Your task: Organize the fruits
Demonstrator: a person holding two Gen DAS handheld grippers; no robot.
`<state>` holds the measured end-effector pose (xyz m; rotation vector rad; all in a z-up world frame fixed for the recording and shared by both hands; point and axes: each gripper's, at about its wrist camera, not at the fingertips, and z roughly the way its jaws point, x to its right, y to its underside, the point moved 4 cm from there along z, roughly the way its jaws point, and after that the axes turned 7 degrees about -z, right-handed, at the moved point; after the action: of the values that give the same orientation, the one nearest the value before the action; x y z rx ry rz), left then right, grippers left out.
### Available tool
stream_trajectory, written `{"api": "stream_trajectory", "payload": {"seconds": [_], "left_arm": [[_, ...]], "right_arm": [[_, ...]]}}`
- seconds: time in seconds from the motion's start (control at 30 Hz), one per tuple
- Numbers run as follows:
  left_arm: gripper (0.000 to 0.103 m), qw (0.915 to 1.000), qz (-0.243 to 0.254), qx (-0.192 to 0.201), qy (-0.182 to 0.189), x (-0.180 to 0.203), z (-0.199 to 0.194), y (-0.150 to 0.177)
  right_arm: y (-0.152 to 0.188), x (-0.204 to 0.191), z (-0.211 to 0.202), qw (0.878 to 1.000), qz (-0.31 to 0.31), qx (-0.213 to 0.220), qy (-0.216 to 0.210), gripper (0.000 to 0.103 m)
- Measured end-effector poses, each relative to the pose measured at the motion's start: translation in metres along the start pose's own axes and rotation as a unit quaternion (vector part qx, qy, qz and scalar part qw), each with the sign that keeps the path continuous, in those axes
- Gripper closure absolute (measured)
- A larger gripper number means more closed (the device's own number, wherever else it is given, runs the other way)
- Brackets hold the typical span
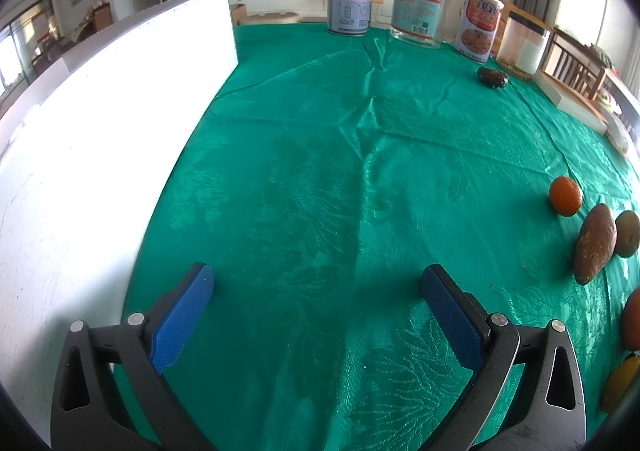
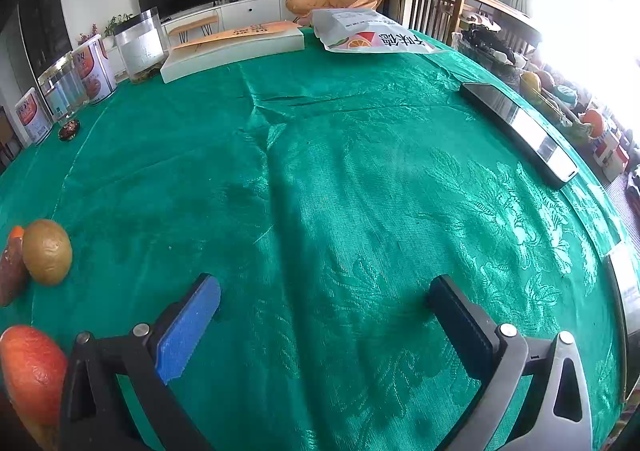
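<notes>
Both tongs gape; round orange (image 1: 565, 196) on glossy damask cloth (image 1: 360, 171).

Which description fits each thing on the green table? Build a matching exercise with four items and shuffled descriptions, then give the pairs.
Things
1. orange
2. kiwi
3. printed bag
4. left gripper

Descriptions
A. open, nothing between its fingers
B. lying flat at the far edge of the table
C. round and bright, alone just beyond the long brown piece
D. brown-green and fuzzy, touching a reddish-brown piece

Pairs: 1-C, 2-D, 3-B, 4-A
</notes>
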<state>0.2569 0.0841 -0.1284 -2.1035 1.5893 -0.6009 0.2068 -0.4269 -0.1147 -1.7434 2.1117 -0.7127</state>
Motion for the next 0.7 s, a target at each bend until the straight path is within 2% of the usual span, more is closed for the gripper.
{"api": "stream_trajectory", "payload": {"seconds": [0.7], "left_arm": [[0.000, 1.0000, -0.007, 0.000, -0.005, 0.0040, 0.0042, -0.0051]], "right_arm": [[0.0008, 0.0003, -0.0003, 1.000, 0.002, 0.000, 0.001, 0.000]]}}
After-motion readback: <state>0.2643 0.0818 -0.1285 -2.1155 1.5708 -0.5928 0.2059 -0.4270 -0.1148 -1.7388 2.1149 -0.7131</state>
